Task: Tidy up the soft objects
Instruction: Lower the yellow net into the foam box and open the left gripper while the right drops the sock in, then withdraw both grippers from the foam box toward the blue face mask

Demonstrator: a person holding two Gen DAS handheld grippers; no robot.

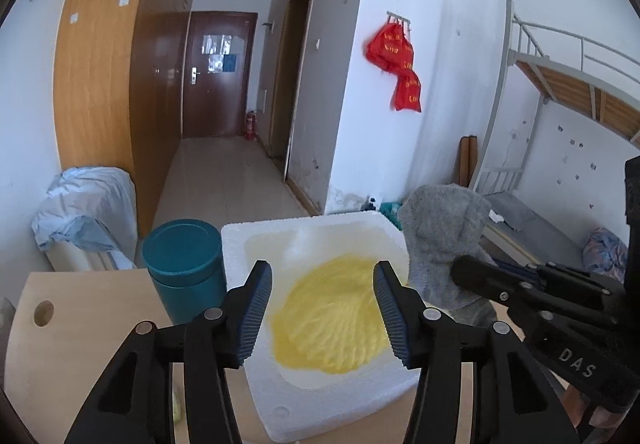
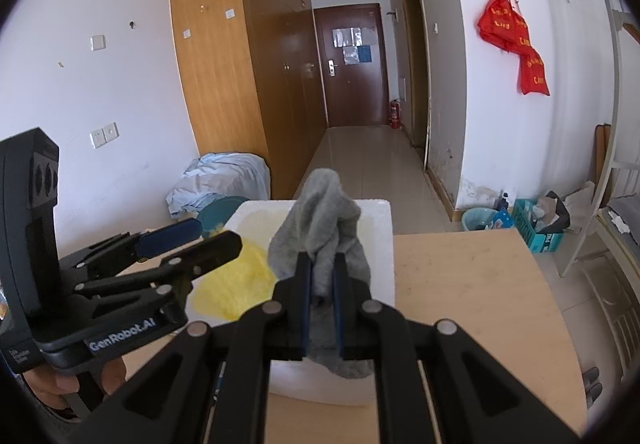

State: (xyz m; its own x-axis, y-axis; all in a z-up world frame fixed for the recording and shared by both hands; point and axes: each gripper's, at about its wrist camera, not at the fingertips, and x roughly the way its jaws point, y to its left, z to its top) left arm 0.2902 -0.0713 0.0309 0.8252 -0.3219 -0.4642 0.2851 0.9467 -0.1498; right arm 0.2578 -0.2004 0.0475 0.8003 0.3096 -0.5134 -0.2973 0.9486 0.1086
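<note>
- A crumpled pale blue sheet lies heaped over something low at the far left, against the tall wooden wardrobe.
- A light wooden tabletop with a round hole near its left edge carries the things.
- A dark teal cylindrical canister with a lid stands upright on the tabletop, just beside the left wall of the box.
- A white foam box, open at the top, sits on the tabletop right of the canister.
- A soft yellow knitted cloth lies flat inside the foam box, on its floor.
- The left tool hangs over the box with its jaws parted to a middling width; the yellow cloth lies below the gap and the ribbed blue pads do not press on it.
- A grey fuzzy sock is pinched in the right tool, whose jaws stand narrow and clamp its middle; the upper part bunches above the fingers and the lower end droops behind them.
- In the left wrist view the sock hangs at the box's right wall; whether it touches the rim I cannot tell.
- Part of a hand shows under the left tool's handle in the right wrist view.
- Red cloth bags hang on wall hooks farther right.
- A metal bunk bed frame stands at the far right.
</note>
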